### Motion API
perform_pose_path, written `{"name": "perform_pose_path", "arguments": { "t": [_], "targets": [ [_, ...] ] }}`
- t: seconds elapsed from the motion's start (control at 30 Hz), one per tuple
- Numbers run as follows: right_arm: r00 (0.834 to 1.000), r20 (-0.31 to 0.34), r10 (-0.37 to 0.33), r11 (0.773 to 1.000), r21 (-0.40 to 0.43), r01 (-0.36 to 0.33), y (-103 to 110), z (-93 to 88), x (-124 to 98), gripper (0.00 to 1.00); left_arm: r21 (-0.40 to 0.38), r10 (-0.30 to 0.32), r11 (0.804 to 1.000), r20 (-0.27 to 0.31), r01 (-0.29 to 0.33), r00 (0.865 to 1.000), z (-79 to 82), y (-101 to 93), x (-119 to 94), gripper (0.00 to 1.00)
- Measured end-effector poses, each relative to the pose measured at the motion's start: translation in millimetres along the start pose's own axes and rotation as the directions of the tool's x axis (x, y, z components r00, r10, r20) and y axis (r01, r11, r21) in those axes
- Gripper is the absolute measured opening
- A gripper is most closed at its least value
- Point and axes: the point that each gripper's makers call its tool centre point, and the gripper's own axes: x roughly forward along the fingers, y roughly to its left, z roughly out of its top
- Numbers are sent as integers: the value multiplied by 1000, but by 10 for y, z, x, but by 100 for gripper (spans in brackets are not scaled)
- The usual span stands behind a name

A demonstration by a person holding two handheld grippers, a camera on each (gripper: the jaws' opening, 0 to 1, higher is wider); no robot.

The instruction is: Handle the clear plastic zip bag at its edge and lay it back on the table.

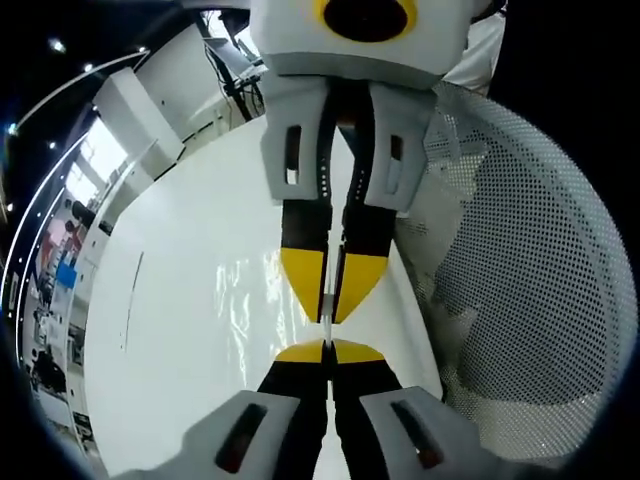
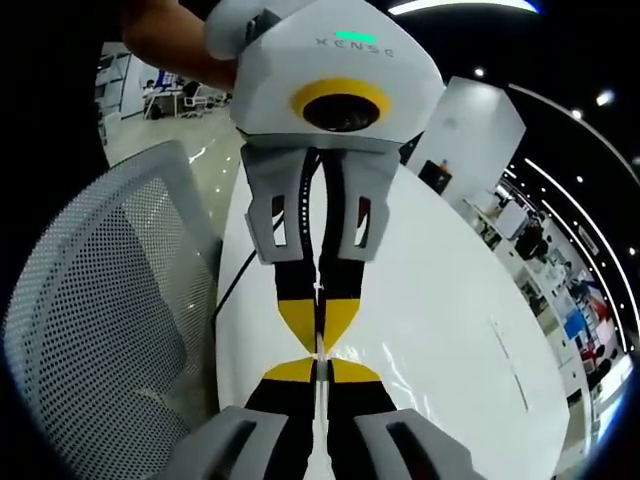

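The clear plastic zip bag lies glossy and wrinkled on the white table, with one edge raised between the two grippers. At the bottom of the left gripper view, my left gripper is shut on that edge with its yellow tips together. My right gripper comes down from above, tip to tip with it, and is shut on the same edge. In the right gripper view, the right gripper meets the left gripper the same way, and the bag gleams just to the right of them.
A white mesh chair stands close against the table's edge, right beside the grippers; it appears as the chair at the left in the right gripper view. A thin dark cable hangs at the table rim. Office furniture stands far behind.
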Motion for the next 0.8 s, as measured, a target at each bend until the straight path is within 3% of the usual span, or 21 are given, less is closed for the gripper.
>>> {"name": "perform_pose_path", "arguments": {
  "t": [0.8],
  "targets": [
    [1000,-8,-11,1000,10,11,-25,-50,-30,0,-26,9,1000,2,-9,1000,-45,23,-29,0]
  ]
}}
